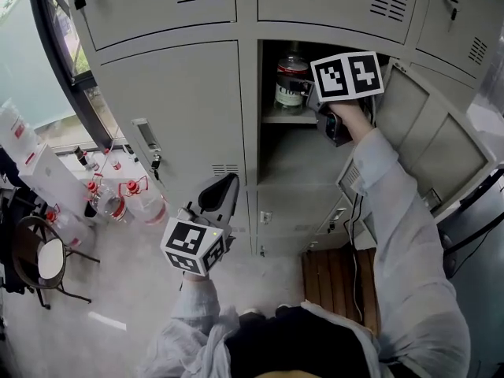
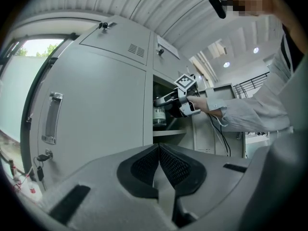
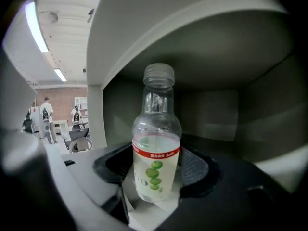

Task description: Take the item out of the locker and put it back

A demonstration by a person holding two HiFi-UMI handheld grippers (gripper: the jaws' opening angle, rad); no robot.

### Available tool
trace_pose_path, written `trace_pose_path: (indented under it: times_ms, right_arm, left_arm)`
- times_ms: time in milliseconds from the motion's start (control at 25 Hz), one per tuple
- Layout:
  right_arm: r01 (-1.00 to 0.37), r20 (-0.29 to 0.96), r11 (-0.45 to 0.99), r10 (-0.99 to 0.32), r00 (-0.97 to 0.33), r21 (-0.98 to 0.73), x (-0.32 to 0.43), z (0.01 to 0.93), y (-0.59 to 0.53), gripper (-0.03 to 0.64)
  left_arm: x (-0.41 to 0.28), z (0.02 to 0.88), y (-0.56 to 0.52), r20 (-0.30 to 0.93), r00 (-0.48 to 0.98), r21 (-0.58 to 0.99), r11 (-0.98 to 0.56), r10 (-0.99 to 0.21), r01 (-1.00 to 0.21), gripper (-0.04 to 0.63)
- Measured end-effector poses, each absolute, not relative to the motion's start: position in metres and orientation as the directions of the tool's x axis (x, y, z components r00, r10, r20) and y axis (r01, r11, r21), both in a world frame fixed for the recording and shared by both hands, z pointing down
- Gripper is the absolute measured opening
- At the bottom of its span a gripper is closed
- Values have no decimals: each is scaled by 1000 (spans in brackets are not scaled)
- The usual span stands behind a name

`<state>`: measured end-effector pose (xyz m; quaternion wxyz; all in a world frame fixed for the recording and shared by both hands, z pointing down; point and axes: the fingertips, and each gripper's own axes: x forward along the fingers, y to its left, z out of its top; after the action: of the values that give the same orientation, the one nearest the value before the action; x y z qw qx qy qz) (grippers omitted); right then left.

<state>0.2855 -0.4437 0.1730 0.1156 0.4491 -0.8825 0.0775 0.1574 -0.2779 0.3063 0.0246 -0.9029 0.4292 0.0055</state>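
Observation:
A clear plastic bottle (image 3: 156, 153) with a red band and green apples on its label stands upright inside the open locker compartment (image 1: 287, 118). My right gripper (image 3: 157, 163) reaches into that compartment, its pads closed on the bottle's labelled body from both sides. The head view shows the bottle (image 1: 290, 85) on the shelf just left of the right gripper (image 1: 316, 101). My left gripper (image 1: 220, 197) hangs low in front of the closed locker doors. It is shut with nothing between its pads (image 2: 159, 150). From there the bottle (image 2: 159, 115) and the right gripper (image 2: 167, 101) show at the opening.
The locker's door (image 1: 429, 132) stands swung open to the right. A closed door with a handle (image 1: 147, 144) and hanging keys is on the left. Several water bottles (image 1: 130, 199) and a chair (image 1: 47, 258) stand on the floor at left. Wooden slats (image 1: 335, 278) lie below.

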Motion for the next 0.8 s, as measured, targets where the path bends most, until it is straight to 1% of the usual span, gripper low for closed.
trace_pose_path:
  times_ms: [120, 240, 360, 800]
  right_arm:
    - [-818, 297, 574, -787, -541, 33, 283, 182, -461, 291]
    - [-823, 311, 568, -788, -532, 30, 282, 191, -477, 291]
    - [-826, 287, 564, -793, -537, 12, 279, 197, -489, 291]
    - [-839, 225, 543, -822, -523, 33, 271, 196, -521, 291]
  left_arm:
    - [153, 306, -284, -24, 618, -67, -615, -786, -786, 9]
    - [148, 306, -288, -26, 609, -67, -607, -793, -792, 9]
    - [143, 308, -291, -28, 597, -71, -595, -801, -801, 9]
    - [136, 322, -295, -11, 561, -56, -560, -827, -827, 10]
